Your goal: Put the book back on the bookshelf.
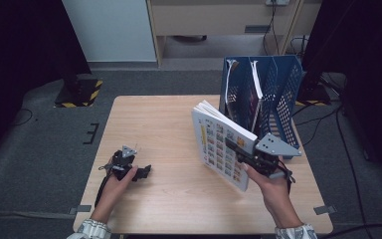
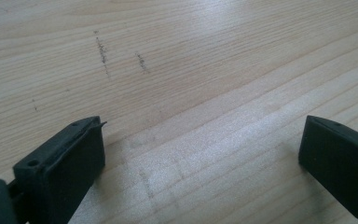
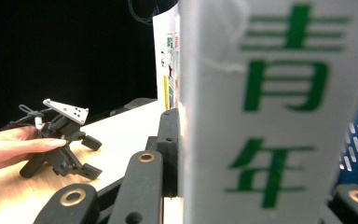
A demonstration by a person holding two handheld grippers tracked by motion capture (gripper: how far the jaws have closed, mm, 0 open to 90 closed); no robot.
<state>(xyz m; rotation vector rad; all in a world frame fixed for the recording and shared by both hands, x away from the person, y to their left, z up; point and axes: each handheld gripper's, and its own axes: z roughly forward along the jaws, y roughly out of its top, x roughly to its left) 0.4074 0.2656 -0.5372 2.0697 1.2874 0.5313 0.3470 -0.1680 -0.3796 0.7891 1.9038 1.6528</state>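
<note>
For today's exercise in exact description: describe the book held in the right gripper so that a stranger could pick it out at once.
Start at the blue file rack on the far right of the wooden table. Just in front of it the right gripper clamps a thick white book upright off the table. Unlike the books filed in the rack, its cover shows a grid of small coloured pictures.

The book [image 1: 222, 147] has a white cover with a grid of small, many-coloured pictures; its white spine [image 3: 270, 112] carries green characters. The file rack [image 1: 278, 89], upper right, is blue with perforated walls. The counter [image 1: 169, 149] is pale wood grain with faint dark scuffs. Both hand-held grippers are black with grey plates.
</note>
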